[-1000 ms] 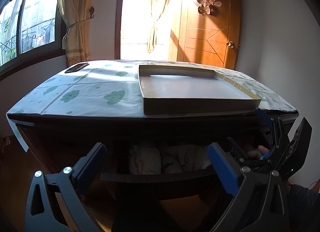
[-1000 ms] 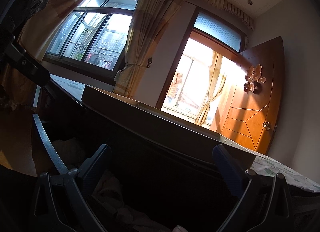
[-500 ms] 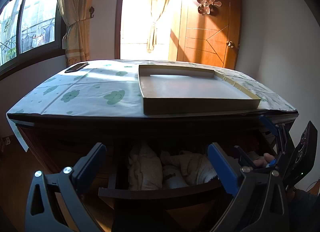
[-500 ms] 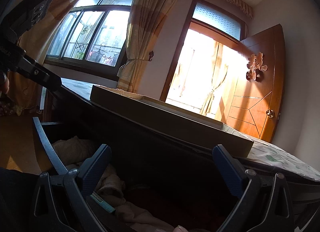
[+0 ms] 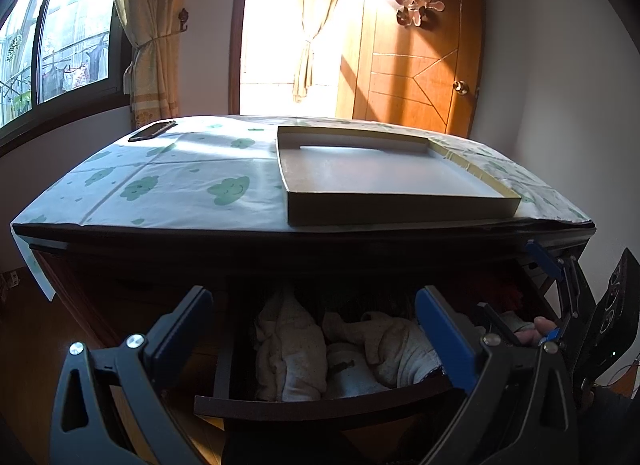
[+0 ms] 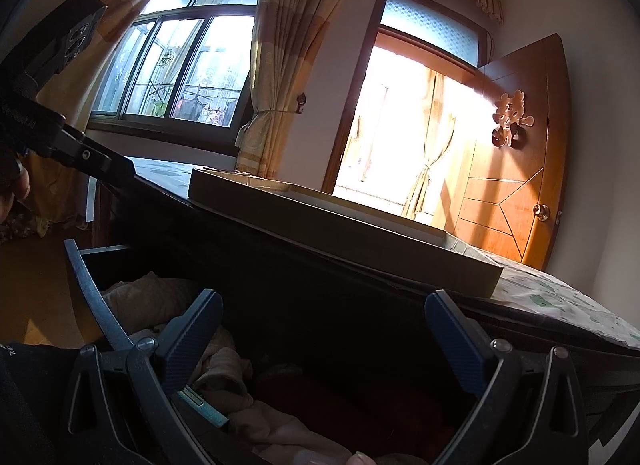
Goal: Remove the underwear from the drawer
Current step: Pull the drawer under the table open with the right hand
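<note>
Underwear (image 5: 360, 353), if that is what the pale crumpled cloth is, lies heaped inside the drawer (image 5: 320, 405), which stands pulled out from the dark table's front below the tabletop. In the right wrist view the same drawer shows pale folds (image 6: 152, 297) toward its left end and something dark red (image 6: 340, 405) deeper in, too dim to name. Judging by this, the opening step looks done and the reach-in is at hand: nothing is gripped yet. The left gripper (image 5: 316, 329) hovers just in front of the drawer with its fingers spread wide and empty, the cloth showing between them. The right gripper (image 6: 320, 329) sits at the drawer's right end, fingers likewise apart and empty, pointing over the contents. The next move seems to call for dipping one gripper down into the heap, pinching a single piece rather than a bundle, and lifting it clear of the drawer's front edge. Above the drawer, on the cloud-patterned cloth (image 5: 180, 185), rests a shallow cardboard tray (image 5: 400, 213), bare inside, perhaps the place for what comes out.
</note>
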Action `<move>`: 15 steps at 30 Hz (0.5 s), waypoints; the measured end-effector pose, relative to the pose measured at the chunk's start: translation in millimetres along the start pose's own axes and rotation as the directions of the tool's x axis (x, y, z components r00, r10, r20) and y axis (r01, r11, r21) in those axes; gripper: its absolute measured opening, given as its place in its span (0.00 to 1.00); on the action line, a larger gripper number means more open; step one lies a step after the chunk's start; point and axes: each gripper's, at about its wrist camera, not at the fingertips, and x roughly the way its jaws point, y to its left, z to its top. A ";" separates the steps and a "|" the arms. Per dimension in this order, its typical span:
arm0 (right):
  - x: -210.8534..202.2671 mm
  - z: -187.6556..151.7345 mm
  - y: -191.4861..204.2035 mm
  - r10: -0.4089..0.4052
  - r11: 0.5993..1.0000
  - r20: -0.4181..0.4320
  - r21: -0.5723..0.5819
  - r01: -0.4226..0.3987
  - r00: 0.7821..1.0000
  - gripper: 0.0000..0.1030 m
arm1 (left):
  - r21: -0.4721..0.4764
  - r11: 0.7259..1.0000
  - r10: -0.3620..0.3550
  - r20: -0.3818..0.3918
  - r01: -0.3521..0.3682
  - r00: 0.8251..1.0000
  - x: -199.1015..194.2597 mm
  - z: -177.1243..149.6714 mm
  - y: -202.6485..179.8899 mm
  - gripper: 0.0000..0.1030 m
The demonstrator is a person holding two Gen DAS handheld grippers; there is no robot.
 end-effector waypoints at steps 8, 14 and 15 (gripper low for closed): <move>-3.6 1.3 1.5 0.000 1.000 -0.043 0.009 0.000 0.999 0.99 | -0.002 1.000 0.000 -0.010 0.000 1.000 0.1 0.1 -0.4 1.00; -6.8 1.6 1.7 0.000 1.000 -0.061 0.009 0.000 0.998 0.99 | -0.013 1.000 0.001 -0.010 -0.001 1.000 -0.7 0.6 2.7 1.00; -7.3 2.1 1.2 0.000 1.000 -0.063 0.010 0.000 0.998 0.99 | -0.015 1.000 0.001 -0.011 -0.002 1.000 -0.8 0.6 3.2 1.00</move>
